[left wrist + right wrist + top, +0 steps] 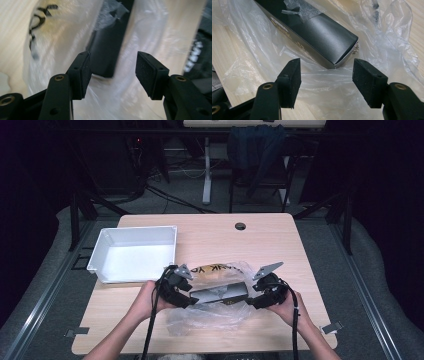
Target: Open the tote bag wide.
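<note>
A long dark box [220,293] lies on a crumpled clear plastic bag [210,317] near the front of the wooden table [260,240]. My left gripper [191,297] is at the box's left end. In the left gripper view the left gripper [112,72] is open, with the end of the box [107,50] just past the tips, close to the left pad [85,72]. My right gripper [253,300] is at the right end. In the right gripper view the right gripper [325,75] stands open over the bag [257,50], and the box's end [319,32] lies just ahead of it.
A white tray [100,255] stands at the table's back left. The bag carries black lettering on yellow [212,269]. A round cable hole [240,226] sits near the table's far edge. Behind the table stands a chair [257,145] among table legs and cables.
</note>
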Tool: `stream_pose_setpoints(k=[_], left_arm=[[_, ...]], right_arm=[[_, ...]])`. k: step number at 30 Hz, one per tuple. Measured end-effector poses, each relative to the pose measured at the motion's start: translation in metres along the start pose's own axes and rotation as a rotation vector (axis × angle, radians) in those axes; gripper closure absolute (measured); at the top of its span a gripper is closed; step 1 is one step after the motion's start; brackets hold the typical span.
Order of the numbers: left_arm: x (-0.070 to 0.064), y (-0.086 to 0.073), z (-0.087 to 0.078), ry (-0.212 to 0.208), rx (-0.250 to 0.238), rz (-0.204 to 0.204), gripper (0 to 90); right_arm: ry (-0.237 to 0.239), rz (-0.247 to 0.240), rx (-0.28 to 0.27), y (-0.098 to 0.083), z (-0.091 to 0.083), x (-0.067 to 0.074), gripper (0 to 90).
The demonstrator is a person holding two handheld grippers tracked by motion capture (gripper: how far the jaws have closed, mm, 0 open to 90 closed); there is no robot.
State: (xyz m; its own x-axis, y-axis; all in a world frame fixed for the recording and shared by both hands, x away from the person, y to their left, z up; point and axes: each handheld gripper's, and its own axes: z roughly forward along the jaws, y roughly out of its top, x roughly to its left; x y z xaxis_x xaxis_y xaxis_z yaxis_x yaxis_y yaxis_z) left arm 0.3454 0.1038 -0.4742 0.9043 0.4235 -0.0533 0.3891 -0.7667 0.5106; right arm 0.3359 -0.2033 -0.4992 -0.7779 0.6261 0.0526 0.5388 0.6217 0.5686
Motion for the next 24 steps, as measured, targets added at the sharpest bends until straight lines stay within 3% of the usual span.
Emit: stream_pose_setpoints(k=[2, 5, 13, 24], left_arm=[[0.004, 0.005, 0.01, -0.001, 0.021, 0.024, 45.8], [0.012, 0.007, 0.022, -0.039, 0.047, 0.031, 45.6], [0.024, 0.011, 0.04, -0.096, 0.067, 0.056, 42.9], [0.018, 0.011, 0.052, -0.108, 0.124, 0.089, 35.5]], right_arm=[[0.004, 0.0, 0.003, -0.001, 0.001, -0.002, 39.2], [0.015, -0.007, 0.011, -0.002, 0.001, -0.002, 38.8], [0.012, -0.004, 0.02, -0.002, 0.003, -0.004, 38.5], [0.011, -0.007, 0.033, -0.005, 0.002, -0.003, 38.2]])
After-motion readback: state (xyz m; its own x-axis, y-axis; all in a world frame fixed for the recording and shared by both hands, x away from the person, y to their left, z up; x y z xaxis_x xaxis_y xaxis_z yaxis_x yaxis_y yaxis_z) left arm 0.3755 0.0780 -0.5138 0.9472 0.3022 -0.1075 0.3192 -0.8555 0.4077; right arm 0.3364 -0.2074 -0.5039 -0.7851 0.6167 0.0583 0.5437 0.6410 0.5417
